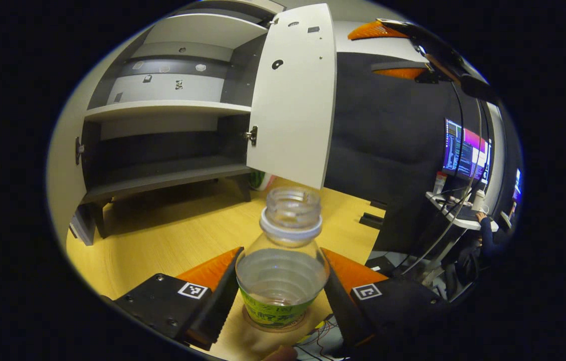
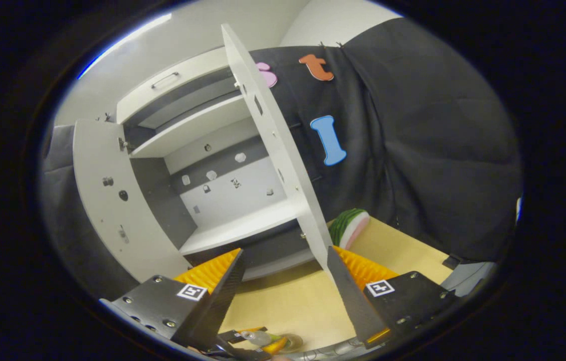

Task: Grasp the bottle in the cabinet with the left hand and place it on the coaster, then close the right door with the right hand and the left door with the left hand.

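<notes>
A clear, capless bottle with a green label stands upright on the wooden table, its base on a round brownish coaster. My left gripper is shut on the bottle, one finger against each side of its body. Behind it the cabinet has bare shelves and both doors open: the right door swung toward me, the left door at the far left. My right gripper is open, hanging just in front of the right door's lower edge. The bottle shows small below it.
A watermelon-slice toy lies on the table behind the right door. The left door stands wide open. A desk with lit monitors and a person's sleeve are off to the right. Loose wires lie by the coaster.
</notes>
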The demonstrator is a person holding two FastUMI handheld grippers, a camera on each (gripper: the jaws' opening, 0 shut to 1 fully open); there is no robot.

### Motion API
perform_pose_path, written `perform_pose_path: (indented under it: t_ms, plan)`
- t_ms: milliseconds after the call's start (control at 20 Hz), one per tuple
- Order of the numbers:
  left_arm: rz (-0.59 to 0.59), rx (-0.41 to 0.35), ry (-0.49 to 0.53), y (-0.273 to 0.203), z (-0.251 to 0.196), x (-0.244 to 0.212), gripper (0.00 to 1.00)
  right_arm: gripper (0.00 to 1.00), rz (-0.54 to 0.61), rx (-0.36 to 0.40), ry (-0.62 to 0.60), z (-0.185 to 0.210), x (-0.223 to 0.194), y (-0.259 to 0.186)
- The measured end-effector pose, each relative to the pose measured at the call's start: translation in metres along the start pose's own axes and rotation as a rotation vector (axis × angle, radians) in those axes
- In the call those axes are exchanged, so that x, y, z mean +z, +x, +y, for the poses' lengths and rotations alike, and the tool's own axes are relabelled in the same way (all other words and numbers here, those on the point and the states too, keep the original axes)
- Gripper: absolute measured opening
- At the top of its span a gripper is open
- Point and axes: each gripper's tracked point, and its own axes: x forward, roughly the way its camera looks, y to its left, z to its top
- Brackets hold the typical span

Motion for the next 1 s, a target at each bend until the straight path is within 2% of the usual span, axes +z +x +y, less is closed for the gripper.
perform_pose_path:
  t_ms: [100, 350, 450, 700, 800, 850, 900, 1000]
  plan:
    - [-0.021, -0.015, -0.023, -0.002, -0.006, 0.019, 0.89, 1.00, 0.009, 0.000, -0.038, -0.008, -0.003, 0.009]
    - [-0.080, 0.035, -0.017, -0.013, -0.005, 0.083, 0.90, 0.99, 0.005, 0.039, -0.060, -0.031, -0.001, 0.023]
    - [-0.129, 0.074, -0.003, -0.021, -0.005, 0.117, 0.90, 0.99, 0.003, 0.066, -0.072, -0.040, 0.004, 0.024]
    - [-0.263, 0.177, 0.061, -0.033, -0.014, 0.209, 0.90, 1.00, -0.036, 0.113, -0.213, -0.074, 0.031, 0.026]
    - [-0.281, 0.211, 0.085, -0.035, -0.018, 0.233, 0.90, 0.99, -0.057, 0.142, -0.235, -0.087, 0.045, 0.026]
    - [-0.291, 0.238, 0.099, -0.037, -0.018, 0.246, 0.90, 0.95, -0.064, 0.151, -0.243, -0.097, 0.053, 0.027]
    - [-0.304, 0.264, 0.107, -0.038, -0.016, 0.258, 0.90, 0.99, -0.071, 0.155, -0.251, -0.106, 0.062, 0.029]
    - [-0.318, 0.292, 0.123, -0.043, -0.016, 0.276, 0.90, 0.99, -0.081, 0.156, -0.270, -0.126, 0.078, 0.036]
